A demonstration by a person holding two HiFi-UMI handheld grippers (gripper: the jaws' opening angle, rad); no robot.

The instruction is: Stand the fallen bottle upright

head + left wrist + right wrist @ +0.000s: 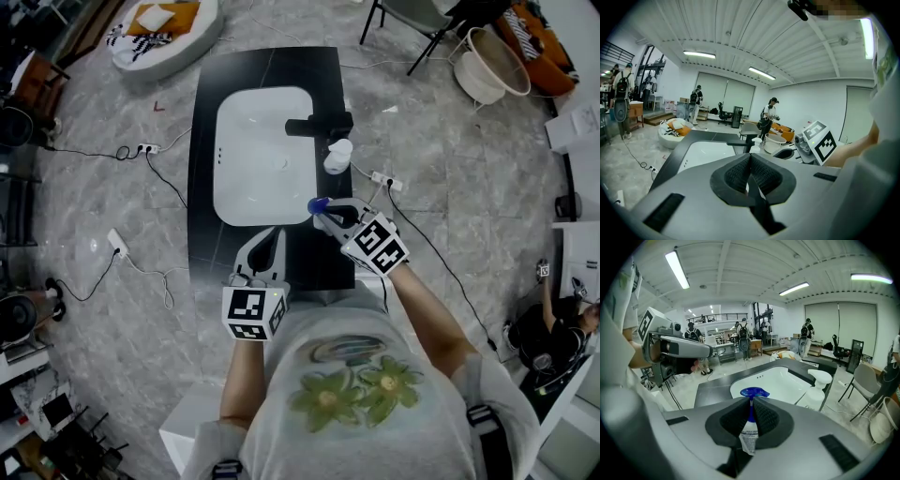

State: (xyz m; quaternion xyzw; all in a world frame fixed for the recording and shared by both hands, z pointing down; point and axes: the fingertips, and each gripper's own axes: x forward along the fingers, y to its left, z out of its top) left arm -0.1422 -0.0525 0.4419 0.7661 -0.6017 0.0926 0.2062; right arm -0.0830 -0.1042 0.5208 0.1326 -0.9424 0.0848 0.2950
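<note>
One slim bottle (749,436), blue pump cap and paper label, is pinched by the ribbed right tongs (751,404). Left tongs (751,161) are pressed together, empty.

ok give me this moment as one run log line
right hand-held gripper: shut on blue-capped bottle | left hand-held gripper: shut, empty | white pump bottle: upright beside sink

Left gripper (269,236), jaws together and empty, points to 12 o'clock; right gripper (326,216), aimed at 10 o'clock, clamps the bottle (749,434).
</note>
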